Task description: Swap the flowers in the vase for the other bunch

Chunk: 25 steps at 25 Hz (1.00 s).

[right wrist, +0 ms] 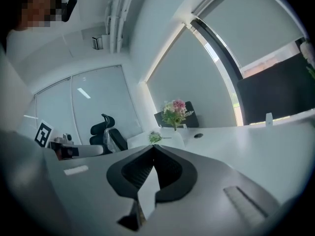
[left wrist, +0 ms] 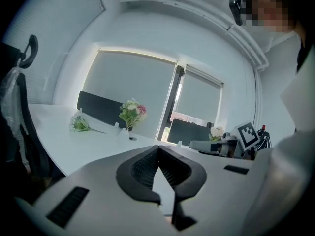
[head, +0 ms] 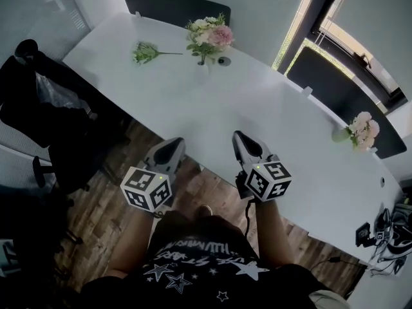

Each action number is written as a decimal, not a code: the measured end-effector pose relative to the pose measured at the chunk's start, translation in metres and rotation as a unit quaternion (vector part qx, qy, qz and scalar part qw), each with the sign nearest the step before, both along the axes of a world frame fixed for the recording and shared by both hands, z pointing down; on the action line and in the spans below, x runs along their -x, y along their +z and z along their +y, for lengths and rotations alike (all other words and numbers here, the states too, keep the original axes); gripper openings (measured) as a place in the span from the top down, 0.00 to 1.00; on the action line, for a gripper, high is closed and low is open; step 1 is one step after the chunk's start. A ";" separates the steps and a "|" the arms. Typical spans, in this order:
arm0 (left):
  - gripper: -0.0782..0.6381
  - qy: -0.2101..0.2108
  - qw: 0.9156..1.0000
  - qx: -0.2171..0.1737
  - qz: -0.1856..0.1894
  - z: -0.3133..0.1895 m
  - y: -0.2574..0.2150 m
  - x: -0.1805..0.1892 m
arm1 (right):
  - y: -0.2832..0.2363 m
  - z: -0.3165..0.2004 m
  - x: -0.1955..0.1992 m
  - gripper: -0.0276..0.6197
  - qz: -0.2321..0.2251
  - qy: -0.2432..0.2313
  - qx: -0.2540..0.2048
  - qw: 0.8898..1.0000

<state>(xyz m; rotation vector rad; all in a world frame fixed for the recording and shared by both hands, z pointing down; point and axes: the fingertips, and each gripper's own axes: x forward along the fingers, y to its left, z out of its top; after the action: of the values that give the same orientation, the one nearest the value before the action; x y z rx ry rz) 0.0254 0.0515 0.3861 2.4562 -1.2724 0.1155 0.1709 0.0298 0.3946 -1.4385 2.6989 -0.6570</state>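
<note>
A bouquet of pink and white flowers (head: 208,36) stands upright at the far side of the long white table (head: 212,108); its vase is too small to make out. A loose green bunch (head: 146,52) lies flat to its left. Both also show in the left gripper view, the bouquet (left wrist: 132,113) and the loose bunch (left wrist: 78,124), and in the right gripper view, the bouquet (right wrist: 174,113) and the loose bunch (right wrist: 155,137). My left gripper (head: 174,147) and right gripper (head: 243,140) hover side by side at the table's near edge, far from the flowers, both shut with nothing between the jaws.
A second pink bouquet (head: 362,132) stands at the table's right end. Black office chairs (head: 38,108) crowd the left side over the wooden floor. Dark chair backs (head: 174,8) line the far edge. A round cable port (head: 223,61) sits beside the bouquet.
</note>
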 end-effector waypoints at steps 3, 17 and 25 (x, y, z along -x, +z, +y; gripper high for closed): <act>0.88 -0.007 1.000 0.000 -0.006 -0.007 -0.002 0.007 | -0.001 -0.009 0.004 0.95 -0.006 -0.003 0.001 1.000; 0.88 0.036 0.999 -0.004 0.003 -0.093 0.001 0.014 | -0.003 -0.073 -0.006 0.95 -0.002 0.057 0.000 0.998; 0.88 0.076 0.997 0.001 0.014 -0.163 0.006 0.024 | 0.002 -0.129 0.011 0.95 0.007 0.083 0.008 0.996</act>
<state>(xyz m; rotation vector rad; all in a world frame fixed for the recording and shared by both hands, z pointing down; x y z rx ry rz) 0.0017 -0.1111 0.3924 2.5418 -1.0729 0.1215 0.1602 -0.0993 0.3965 -1.6548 2.5533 -0.6618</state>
